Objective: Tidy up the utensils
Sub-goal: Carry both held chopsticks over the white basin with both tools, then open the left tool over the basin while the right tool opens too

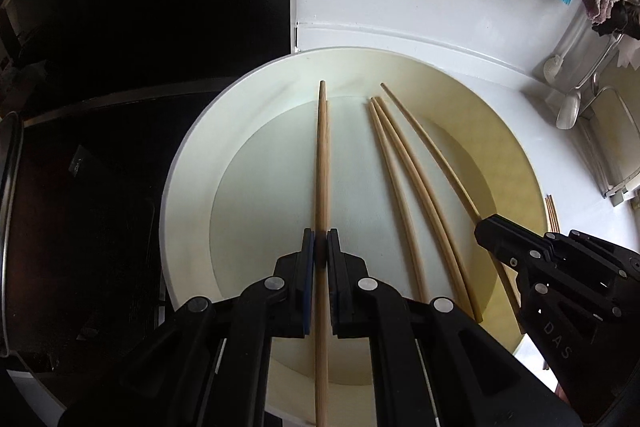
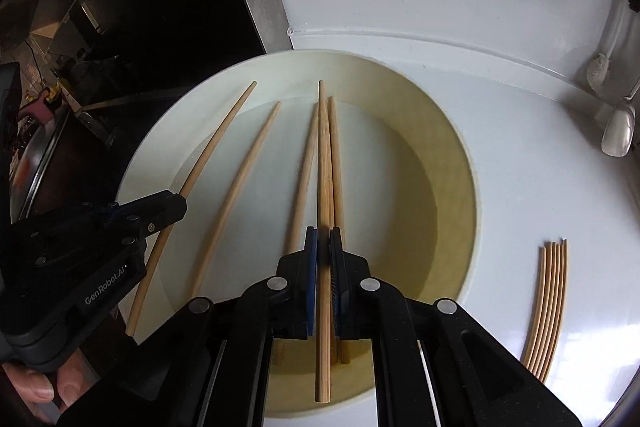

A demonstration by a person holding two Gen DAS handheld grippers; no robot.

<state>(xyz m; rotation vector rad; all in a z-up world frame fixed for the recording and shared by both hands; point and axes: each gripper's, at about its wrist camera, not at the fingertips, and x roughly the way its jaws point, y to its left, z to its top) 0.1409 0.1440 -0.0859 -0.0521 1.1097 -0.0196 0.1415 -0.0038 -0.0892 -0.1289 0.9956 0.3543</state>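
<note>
A white bench [image 2: 460,75] carries a large cream plate [image 2: 460,155]. Over the plate, my left gripper [image 1: 320,247] and right gripper [image 2: 323,239] each pinch one wooden chopstick [image 1: 322,167] [image 2: 325,167]; loose chopsticks [image 1: 404,163] lie on the plate, a bundle [image 2: 550,307] beside it.

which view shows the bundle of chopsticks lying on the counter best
The right wrist view: the bundle of chopsticks lies in full on the white counter, to the right of the plate, about six side by side. The left wrist view catches only a few tips at its right edge, behind the right hand-held gripper.
</note>
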